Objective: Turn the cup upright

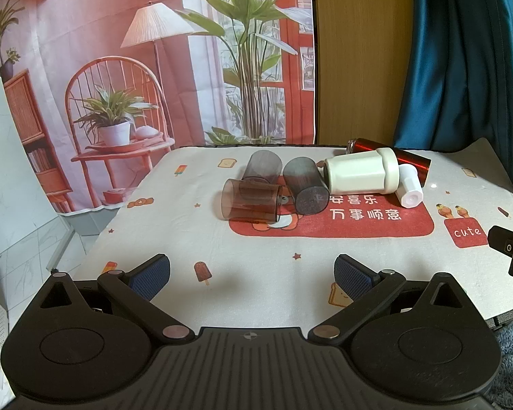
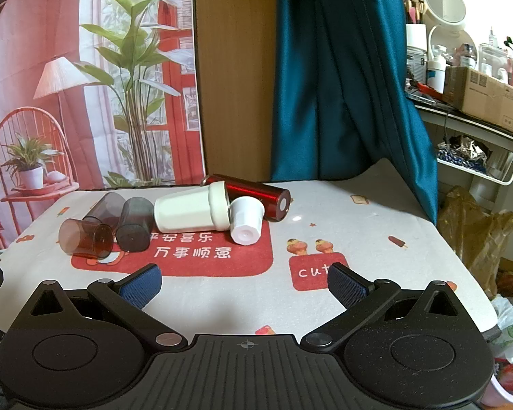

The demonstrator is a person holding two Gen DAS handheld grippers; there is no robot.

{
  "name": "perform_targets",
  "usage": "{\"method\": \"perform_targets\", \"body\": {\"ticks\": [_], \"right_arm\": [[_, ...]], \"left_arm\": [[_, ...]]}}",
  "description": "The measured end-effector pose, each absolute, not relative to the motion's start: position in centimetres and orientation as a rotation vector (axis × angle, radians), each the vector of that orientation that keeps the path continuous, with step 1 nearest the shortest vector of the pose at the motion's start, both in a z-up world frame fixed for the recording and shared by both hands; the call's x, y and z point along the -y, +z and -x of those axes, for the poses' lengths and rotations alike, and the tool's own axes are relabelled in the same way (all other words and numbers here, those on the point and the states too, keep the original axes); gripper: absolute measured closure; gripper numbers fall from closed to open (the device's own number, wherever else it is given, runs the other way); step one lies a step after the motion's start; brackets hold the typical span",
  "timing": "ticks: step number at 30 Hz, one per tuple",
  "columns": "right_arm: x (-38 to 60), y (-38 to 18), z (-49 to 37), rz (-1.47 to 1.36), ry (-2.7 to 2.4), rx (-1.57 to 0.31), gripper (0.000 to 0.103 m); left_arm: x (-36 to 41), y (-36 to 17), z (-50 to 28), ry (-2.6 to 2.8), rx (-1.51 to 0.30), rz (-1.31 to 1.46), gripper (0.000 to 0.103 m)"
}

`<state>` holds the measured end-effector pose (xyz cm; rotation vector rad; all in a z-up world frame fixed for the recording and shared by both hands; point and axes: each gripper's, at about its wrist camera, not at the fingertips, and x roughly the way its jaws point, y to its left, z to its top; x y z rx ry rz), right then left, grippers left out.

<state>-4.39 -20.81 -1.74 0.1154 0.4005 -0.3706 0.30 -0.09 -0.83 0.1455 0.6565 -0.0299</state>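
Several cups lie on their sides on the table. A brown clear cup (image 1: 251,201) (image 2: 85,238) lies nearest the left, with two grey clear cups (image 1: 304,184) (image 2: 135,224) behind and beside it. A large white cup (image 1: 359,171) (image 2: 191,212), a small white cup (image 1: 409,186) (image 2: 246,220) and a red metal cup (image 1: 393,155) (image 2: 256,194) lie to the right. My left gripper (image 1: 251,273) is open and empty, well short of the cups. My right gripper (image 2: 244,282) is open and empty near the front.
The table has a printed cloth (image 1: 290,256) with a red patch (image 2: 188,256). A printed backdrop (image 1: 136,51), a wood panel and a blue curtain (image 2: 342,85) stand behind. A cluttered shelf (image 2: 461,102) and bags are at the right. The right gripper's tip shows in the left view (image 1: 511,249).
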Motion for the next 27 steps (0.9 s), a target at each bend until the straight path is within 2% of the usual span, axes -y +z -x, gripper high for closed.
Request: {"method": "perform_targets", "body": {"ticks": [27], "right_arm": [[20.78,-1.76,4.36,-0.115,-0.371,-0.401,0.000]], "left_arm": [[0.00,-0.90,-0.41,-0.032,-0.659,-0.144,0.000]]}}
